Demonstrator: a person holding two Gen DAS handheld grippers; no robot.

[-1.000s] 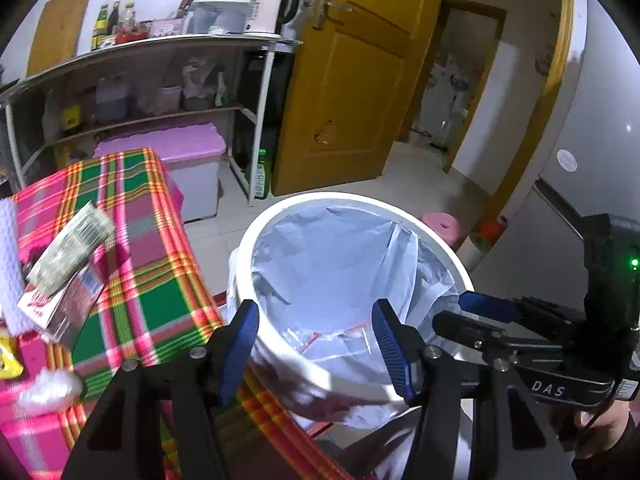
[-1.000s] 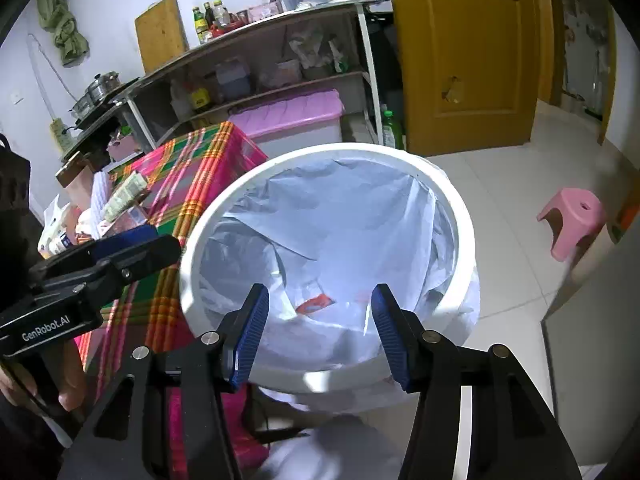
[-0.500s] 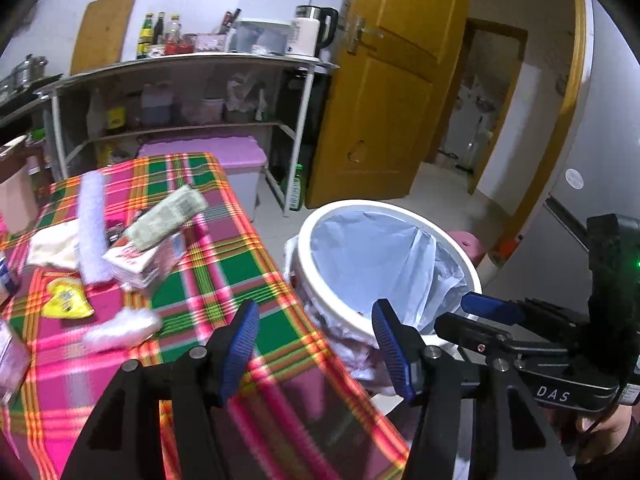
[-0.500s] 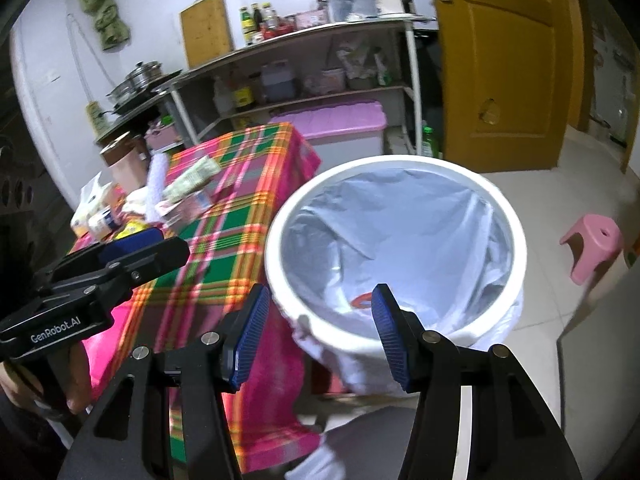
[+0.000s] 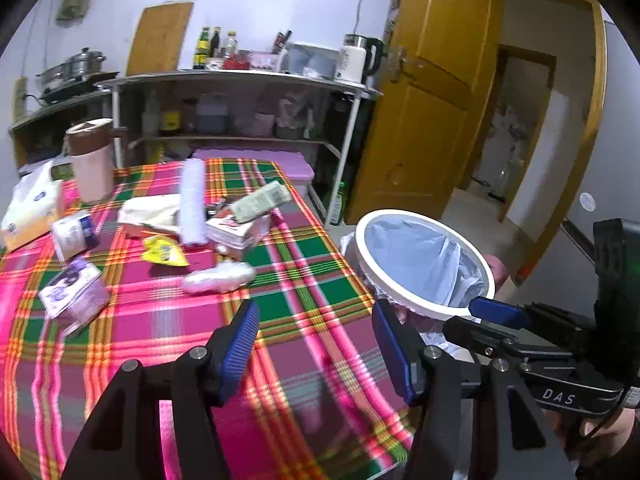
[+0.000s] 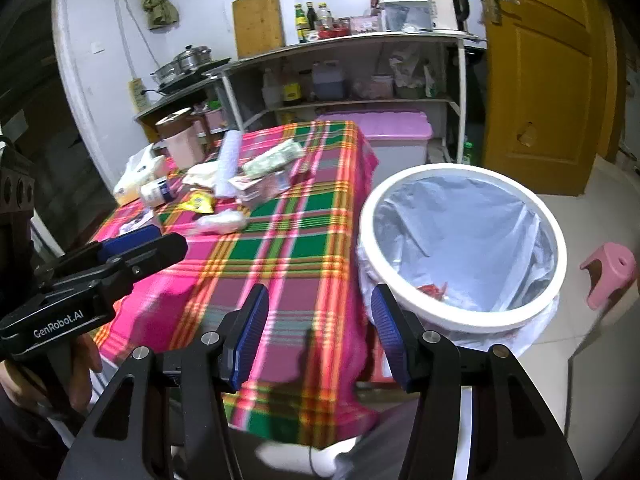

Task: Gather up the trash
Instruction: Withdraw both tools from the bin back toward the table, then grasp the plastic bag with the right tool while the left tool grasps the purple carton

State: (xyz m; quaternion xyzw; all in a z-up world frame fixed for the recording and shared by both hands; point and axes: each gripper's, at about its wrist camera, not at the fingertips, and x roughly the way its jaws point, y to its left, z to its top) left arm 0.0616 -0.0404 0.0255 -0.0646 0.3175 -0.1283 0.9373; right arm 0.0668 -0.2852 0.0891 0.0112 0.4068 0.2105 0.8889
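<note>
From the left wrist, the left tool [image 5: 316, 346] hangs with its jaws spread and nothing between them over a plaid-covered worktop [image 5: 280, 304]; wrappers, a crumpled clear bag [image 5: 218, 276] and boxes litter its far half. From the right wrist, the right tool [image 6: 316, 336] is likewise spread and empty, beside the white lined bin [image 6: 464, 248] standing against the worktop's right edge.

Home kitchen, steel pot [image 5: 82, 65], kettle [image 5: 356, 64], sauce bottles [image 5: 212, 46], plaid-clothed table [image 5: 304, 272]
</note>
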